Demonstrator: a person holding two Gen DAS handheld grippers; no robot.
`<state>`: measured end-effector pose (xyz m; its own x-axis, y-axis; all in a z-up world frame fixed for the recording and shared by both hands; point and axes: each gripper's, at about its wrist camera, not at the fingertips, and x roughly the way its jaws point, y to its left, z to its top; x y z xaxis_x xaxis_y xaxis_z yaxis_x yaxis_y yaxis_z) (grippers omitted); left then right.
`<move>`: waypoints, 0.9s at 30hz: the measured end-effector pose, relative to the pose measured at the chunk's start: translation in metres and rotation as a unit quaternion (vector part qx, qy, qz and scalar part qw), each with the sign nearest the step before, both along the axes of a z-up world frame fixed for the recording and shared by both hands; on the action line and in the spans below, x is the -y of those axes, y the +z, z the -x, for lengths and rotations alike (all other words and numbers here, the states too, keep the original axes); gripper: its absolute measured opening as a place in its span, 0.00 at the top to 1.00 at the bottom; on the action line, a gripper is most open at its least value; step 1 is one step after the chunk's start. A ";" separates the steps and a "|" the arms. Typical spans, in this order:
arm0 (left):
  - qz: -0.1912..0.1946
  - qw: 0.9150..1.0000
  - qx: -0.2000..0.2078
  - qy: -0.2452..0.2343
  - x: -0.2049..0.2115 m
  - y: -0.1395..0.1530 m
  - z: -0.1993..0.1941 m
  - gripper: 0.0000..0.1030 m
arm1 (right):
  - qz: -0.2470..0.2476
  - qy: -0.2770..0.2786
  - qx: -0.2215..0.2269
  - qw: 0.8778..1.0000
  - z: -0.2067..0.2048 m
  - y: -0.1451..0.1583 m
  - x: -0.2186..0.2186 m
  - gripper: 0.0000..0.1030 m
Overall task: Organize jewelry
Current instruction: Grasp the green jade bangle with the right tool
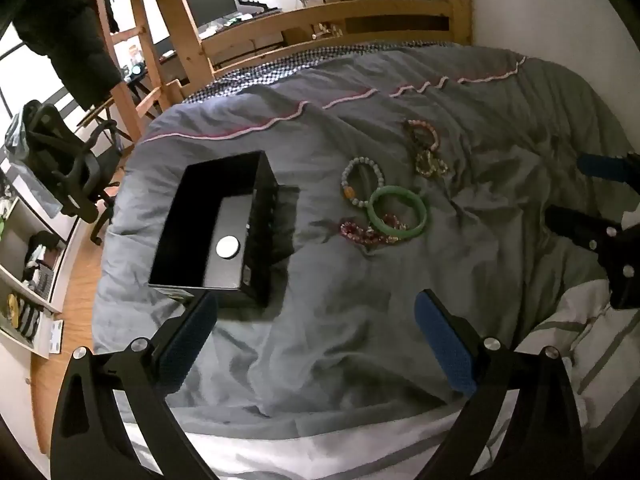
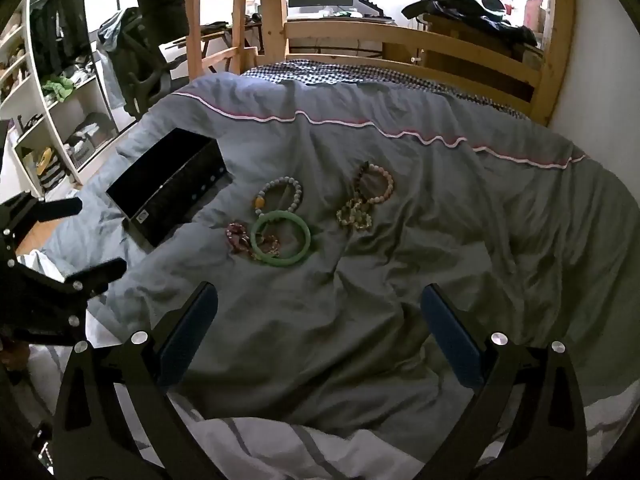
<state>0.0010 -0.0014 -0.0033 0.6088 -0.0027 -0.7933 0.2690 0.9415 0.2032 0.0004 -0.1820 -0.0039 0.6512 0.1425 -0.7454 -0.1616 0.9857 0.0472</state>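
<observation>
Several bracelets lie on a grey quilt (image 1: 340, 320): a green bangle (image 1: 399, 215) (image 2: 281, 239), a pale beaded bracelet (image 1: 362, 178) (image 2: 280, 196), a dark red beaded one (image 1: 360, 232) (image 2: 236, 238) and pink and cream beaded ones (image 1: 426, 148) (image 2: 366, 196). An open black box (image 1: 216, 228) (image 2: 168, 190) stands to their left with a round silver disc (image 1: 227, 247) inside. My left gripper (image 1: 316, 340) is open and empty, near the box's front corner. My right gripper (image 2: 320, 328) is open and empty, short of the bracelets.
The quilt (image 2: 400, 280) covers a bed with a wooden frame (image 2: 400, 44) at the far end. White bedding (image 2: 280, 448) lies at the near edge. A white shelf unit (image 2: 52, 112) and an office chair (image 1: 68, 172) stand to the left of the bed.
</observation>
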 end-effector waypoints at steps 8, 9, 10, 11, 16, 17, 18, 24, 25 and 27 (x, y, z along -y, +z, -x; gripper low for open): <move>0.024 0.999 -0.007 -0.025 0.008 -0.023 -0.025 0.06 | -0.013 0.002 -0.001 1.000 -0.032 -0.018 0.007 0.08; 0.024 0.999 -0.006 -0.029 0.010 -0.026 -0.029 0.09 | -0.013 0.005 -0.003 1.000 -0.037 -0.020 0.007 0.09; 0.020 0.999 -0.005 -0.029 0.015 -0.029 -0.035 0.11 | -0.015 0.011 -0.005 1.000 -0.044 -0.022 0.006 0.15; 0.024 0.999 -0.014 -0.031 0.018 -0.032 -0.038 0.15 | -0.019 0.019 -0.010 1.000 -0.052 -0.025 0.005 0.24; 0.066 0.995 -0.064 -0.039 0.027 -0.053 -0.069 0.29 | -0.063 0.061 -0.044 0.995 -0.095 -0.046 -0.006 0.34; 0.073 0.993 -0.082 -0.039 0.028 -0.059 -0.073 0.35 | -0.071 0.064 -0.054 0.994 -0.105 -0.052 -0.007 0.39; 0.071 0.992 -0.092 -0.040 0.028 -0.065 -0.078 0.39 | -0.077 0.067 -0.059 0.993 -0.111 -0.057 -0.010 0.40; 0.059 0.994 -0.081 -0.041 0.033 -0.081 -0.102 0.42 | -0.087 0.087 -0.101 0.987 -0.148 -0.092 -0.023 0.54; 0.060 0.994 -0.079 -0.042 0.033 -0.082 -0.105 0.42 | -0.087 0.088 -0.103 0.987 -0.151 -0.095 -0.025 0.56; 0.056 0.994 -0.084 -0.043 0.033 -0.086 -0.108 0.43 | -0.085 0.086 -0.113 0.986 -0.155 -0.104 -0.027 0.60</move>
